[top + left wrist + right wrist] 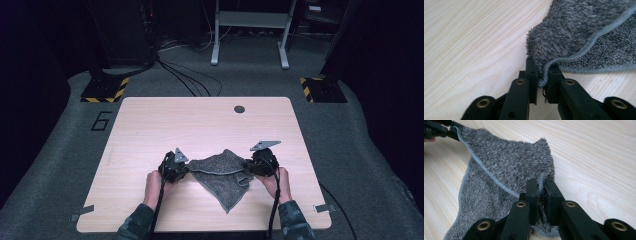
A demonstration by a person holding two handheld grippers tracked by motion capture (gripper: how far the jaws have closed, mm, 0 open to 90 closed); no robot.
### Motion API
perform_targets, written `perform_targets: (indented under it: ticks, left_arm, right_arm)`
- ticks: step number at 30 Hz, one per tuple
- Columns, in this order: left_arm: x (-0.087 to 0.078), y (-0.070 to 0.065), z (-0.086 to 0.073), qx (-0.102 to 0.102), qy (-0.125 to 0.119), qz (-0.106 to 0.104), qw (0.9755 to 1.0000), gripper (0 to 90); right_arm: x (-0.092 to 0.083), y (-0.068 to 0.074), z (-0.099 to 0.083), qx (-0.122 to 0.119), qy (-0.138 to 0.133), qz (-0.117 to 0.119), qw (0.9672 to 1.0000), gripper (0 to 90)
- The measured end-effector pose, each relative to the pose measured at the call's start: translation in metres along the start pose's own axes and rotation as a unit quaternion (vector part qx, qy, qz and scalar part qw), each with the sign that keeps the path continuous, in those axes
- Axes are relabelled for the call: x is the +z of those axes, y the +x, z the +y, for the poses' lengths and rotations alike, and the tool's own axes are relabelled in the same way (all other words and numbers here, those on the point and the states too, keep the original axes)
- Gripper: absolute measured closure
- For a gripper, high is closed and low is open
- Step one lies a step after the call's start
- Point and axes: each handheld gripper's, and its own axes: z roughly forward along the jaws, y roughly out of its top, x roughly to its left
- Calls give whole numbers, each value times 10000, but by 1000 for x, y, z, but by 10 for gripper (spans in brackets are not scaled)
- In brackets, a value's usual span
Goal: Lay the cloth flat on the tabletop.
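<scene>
Dark camouflage-patterned sleeves [135, 222] are worn, and black grippers with brass-ringed screw holes [520, 81], grey plates and black cables are seen.

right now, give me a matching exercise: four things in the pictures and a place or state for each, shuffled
Things:
1. left gripper
2. right gripper
3. cloth
4. table

Places or states:
A. pale wood, bears the rest
B. grey, lying between both grippers
C. shut on the cloth's left end in the high view
D. shut on the cloth's right end in the high view

Pairs: 1-C, 2-D, 3-B, 4-A
</scene>
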Motion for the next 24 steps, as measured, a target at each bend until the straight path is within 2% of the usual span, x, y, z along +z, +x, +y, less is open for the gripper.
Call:
perform_targets:
  ticks: [8, 11, 12, 15, 17, 18, 19, 24]
  left_arm:
    - [-21, 6, 2, -197, -241, -137, 9994, 867]
    - [-24, 6, 3, -236, -249, -227, 9992, 867]
    - [-25, 6, 2, -209, -276, -165, 9993, 867]
    - [-29, 5, 1, -273, -277, -233, 9990, 867]
    - [-31, 4, 0, -245, -272, -202, 9991, 867]
    - [-33, 4, 0, -255, -233, -280, 9990, 867]
    - [-35, 3, -1, -254, -278, -240, 9990, 867]
    - [-42, 1, -2, -299, -279, -293, 9987, 868]
  right_arm:
    - [-19, -3, 0, 224, -425, -25, 9988, 839]
    - [-21, -3, -1, 262, -477, -17, 9985, 840]
    - [-22, -2, -1, 270, -454, -18, 9986, 841]
    - [-22, 1, -2, 248, -453, -18, 9987, 843]
    - [-22, 2, -3, 220, -465, -4, 9987, 845]
    - [-22, 3, -4, 228, -465, 5, 9987, 846]
    - [-23, 3, -5, 237, -472, -4, 9986, 847]
    - [-26, 7, -8, 255, -486, 15, 9985, 849]
